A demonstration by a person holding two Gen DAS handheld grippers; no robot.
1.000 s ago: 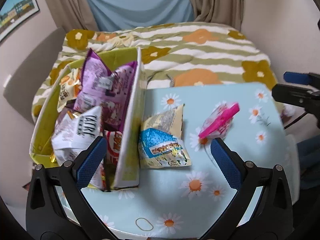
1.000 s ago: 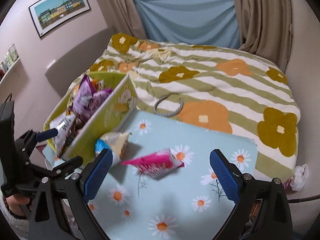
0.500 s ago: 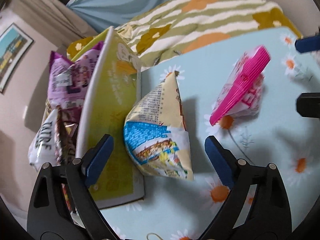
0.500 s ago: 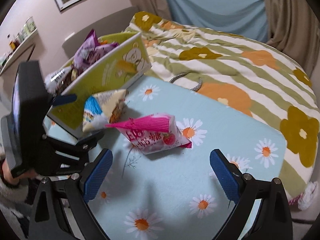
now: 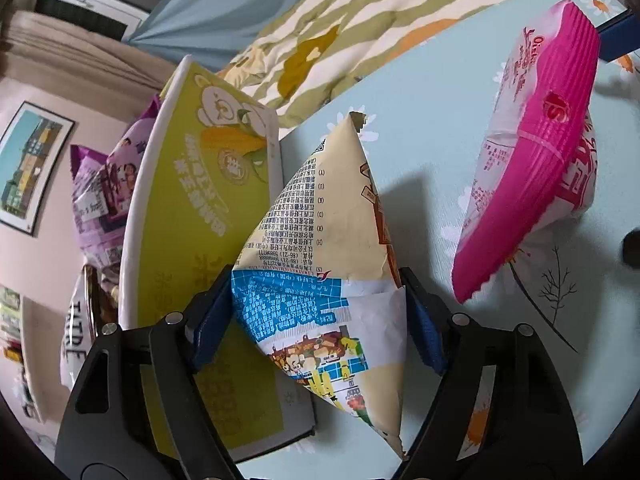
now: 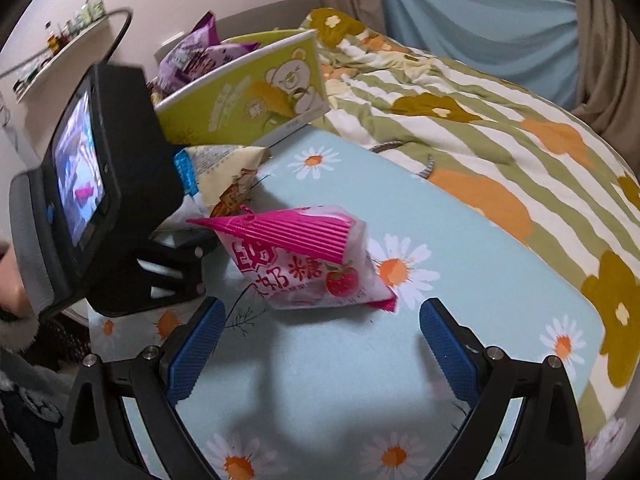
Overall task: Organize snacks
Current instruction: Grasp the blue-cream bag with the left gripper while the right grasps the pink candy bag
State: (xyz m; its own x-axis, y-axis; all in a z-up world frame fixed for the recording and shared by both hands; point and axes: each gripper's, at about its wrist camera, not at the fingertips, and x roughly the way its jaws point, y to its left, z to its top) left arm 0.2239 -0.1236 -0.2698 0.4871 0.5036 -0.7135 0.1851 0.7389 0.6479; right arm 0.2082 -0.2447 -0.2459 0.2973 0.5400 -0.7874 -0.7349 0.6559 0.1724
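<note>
A: Where is the cream and blue pyramid-shaped foil snack bag (image 5: 320, 280) now?

B: It lies on the light blue table with the daisy print (image 5: 420, 128), just beside the outer wall of the yellow-green cardboard box with a white bear on it (image 5: 200, 200). The left gripper (image 5: 320, 312) has it between its blue pads. The jaws have just been closing, and both pads seem to touch the sides of the bag, so I judge the grip is about made.

A: And the other loose snack?

B: The pink and white plastic candy bag with a strawberry picture (image 6: 304, 264) lies on the same table, farther from the box than the pyramid bag. The right gripper (image 6: 320, 344) hangs near it with jaws wide apart and holds nothing.

A: What is already done?

B: Inside the box there are some bags, for example a purple foil bag (image 5: 104, 184) and a white bag with black letters (image 5: 76, 340). So, in my judgement, most snacks are in the box and two remain outside. Both must be lifted over the box wall and put inside.
</note>
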